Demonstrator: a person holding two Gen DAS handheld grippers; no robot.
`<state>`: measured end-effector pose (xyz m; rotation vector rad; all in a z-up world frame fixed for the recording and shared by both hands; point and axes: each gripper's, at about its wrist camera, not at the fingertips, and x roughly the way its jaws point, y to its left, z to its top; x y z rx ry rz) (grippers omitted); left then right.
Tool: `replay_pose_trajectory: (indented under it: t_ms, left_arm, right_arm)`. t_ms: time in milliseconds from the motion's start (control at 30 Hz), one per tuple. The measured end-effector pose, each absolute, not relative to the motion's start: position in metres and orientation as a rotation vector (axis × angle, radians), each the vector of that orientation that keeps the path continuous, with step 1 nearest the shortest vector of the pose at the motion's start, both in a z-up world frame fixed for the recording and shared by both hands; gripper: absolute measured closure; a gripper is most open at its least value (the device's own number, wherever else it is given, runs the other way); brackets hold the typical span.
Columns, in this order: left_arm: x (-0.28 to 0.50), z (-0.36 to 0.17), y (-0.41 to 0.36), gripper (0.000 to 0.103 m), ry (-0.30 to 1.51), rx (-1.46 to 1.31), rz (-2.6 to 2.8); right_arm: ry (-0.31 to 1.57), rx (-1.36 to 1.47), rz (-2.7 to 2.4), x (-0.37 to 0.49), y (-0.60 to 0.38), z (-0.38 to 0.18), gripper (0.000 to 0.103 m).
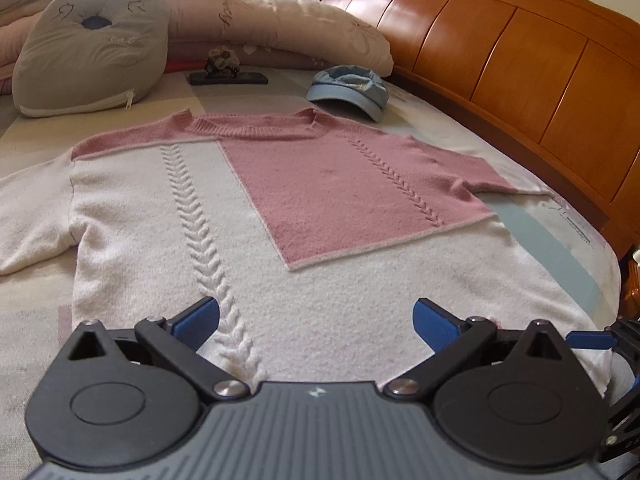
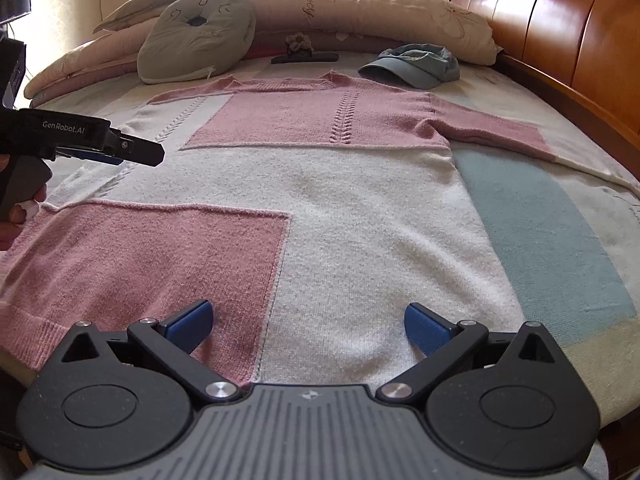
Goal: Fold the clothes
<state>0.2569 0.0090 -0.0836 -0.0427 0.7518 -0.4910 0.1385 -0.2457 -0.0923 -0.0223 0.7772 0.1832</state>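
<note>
Sweater lies flat, hem edge apparently under left gripper and right gripper, both spread wide, empty.

The sweater lay flat across the bed, nothing resting on it, so both tools had open passage over it. Beyond the collar, a blue cap, a dark phone and a grey cushion crowded the far edge. The wooden headboard walled off the right side, close to the pink sleeve.
</note>
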Motion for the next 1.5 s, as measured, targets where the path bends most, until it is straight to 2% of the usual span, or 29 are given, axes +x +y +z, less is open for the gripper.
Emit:
replay_pose_trajectory:
  t_ms: [167, 367, 567, 700, 933, 1067, 1167, 1400, 1500]
  left_arm:
    - [0.260, -0.103, 0.019, 0.001, 0.700, -0.005, -0.465]
    - [0.256, -0.099, 0.031, 0.001, 0.678, -0.009, -0.504]
    - [0.256, -0.102, 0.035, 0.001, 0.678, -0.012, -0.501]
    - [0.255, -0.102, 0.035, 0.001, 0.677, 0.000, -0.497]
    - [0.250, -0.101, 0.034, 0.001, 0.677, 0.024, -0.481]
    - [0.246, -0.100, 0.031, 0.001, 0.683, 0.048, -0.473]
    - [0.243, -0.099, 0.031, 0.001, 0.696, 0.074, -0.471]
    - [0.242, -0.097, 0.032, 0.001, 0.704, 0.084, -0.462]
    - [0.239, -0.096, 0.030, 0.001, 0.699, 0.094, -0.462]
  right_arm:
    - [0.756, -0.050, 0.169, 0.173, -0.250, -0.069, 0.000]
    - [0.693, -0.059, 0.149, 0.261, -0.264, -0.046, 0.000]
    - [0.818, 0.236, 0.163, 0.337, -0.293, -0.085, 0.000]
    - [0.787, 0.163, 0.145, 0.319, -0.303, -0.095, 0.000]
    - [0.747, 0.053, 0.202, 0.270, -0.280, -0.063, 0.000]
    - [0.768, -0.029, 0.250, 0.262, -0.259, -0.076, 0.000]
    - [0.870, -0.015, 0.179, 0.264, -0.268, -0.096, 0.000]
    - [0.853, 0.088, 0.160, 0.204, -0.284, -0.077, 0.000]
    - [0.878, 0.050, 0.186, 0.186, -0.267, -0.088, 0.000]
